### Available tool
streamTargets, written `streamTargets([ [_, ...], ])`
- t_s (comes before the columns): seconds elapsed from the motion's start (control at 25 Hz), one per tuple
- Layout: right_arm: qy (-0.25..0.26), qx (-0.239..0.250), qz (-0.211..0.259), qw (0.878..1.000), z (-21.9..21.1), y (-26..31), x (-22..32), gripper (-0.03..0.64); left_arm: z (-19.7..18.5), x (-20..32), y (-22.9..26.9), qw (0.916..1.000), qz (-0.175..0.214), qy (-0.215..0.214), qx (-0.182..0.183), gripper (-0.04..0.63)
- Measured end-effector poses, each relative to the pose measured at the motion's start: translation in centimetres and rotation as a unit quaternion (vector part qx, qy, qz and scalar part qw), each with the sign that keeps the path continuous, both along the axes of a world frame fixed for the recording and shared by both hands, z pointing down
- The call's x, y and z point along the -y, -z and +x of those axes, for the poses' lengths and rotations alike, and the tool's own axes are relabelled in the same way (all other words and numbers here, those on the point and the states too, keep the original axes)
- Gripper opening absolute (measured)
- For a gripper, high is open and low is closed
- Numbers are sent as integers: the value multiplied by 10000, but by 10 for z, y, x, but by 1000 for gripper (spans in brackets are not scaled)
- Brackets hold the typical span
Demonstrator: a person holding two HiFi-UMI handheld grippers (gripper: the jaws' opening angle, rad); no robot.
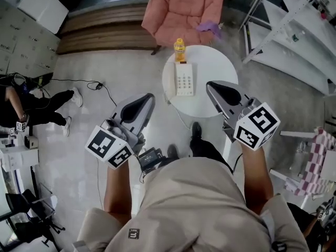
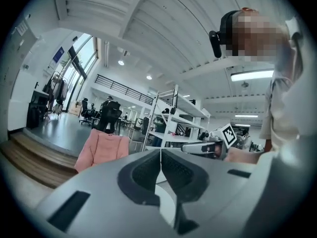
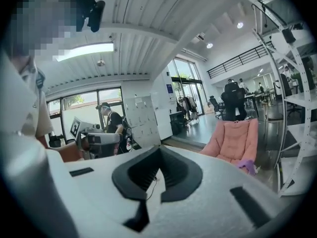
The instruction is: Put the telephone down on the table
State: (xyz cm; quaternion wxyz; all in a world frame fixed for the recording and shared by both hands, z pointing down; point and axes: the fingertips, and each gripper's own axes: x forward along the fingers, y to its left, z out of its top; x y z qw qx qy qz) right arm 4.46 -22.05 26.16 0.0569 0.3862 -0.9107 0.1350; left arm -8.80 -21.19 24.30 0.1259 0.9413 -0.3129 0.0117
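Observation:
A white telephone (image 1: 184, 78) lies flat on the round white table (image 1: 210, 105), with its handset along its left side. My left gripper (image 1: 151, 96) is shut and empty, raised well above the floor to the left of the table. My right gripper (image 1: 209, 84) is shut and empty too, held high over the table's near right part. Neither touches the telephone. In the left gripper view the jaws (image 2: 160, 150) meet with nothing between them, and the same holds in the right gripper view (image 3: 159, 148).
An orange drink bottle (image 1: 179, 50) stands at the table's far edge behind the telephone. A pink armchair (image 1: 184, 9) with a purple cloth (image 1: 209, 28) sits beyond. White shelving (image 1: 294, 30) stands at the right. A seated person (image 1: 31, 106) and cables (image 1: 94, 85) are on the floor at left.

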Motion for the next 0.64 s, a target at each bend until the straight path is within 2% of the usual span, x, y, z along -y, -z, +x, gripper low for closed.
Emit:
streamTargets([
  [0.32, 73, -112, 271, 9995, -24, 51, -50, -9, -26, -49, 52, 9993, 355, -107, -77, 12],
  [0.64, 81, -99, 363, 9993, -13, 32, -68, -9, -18, -69, 28, 9992, 381, -129, -70, 12],
])
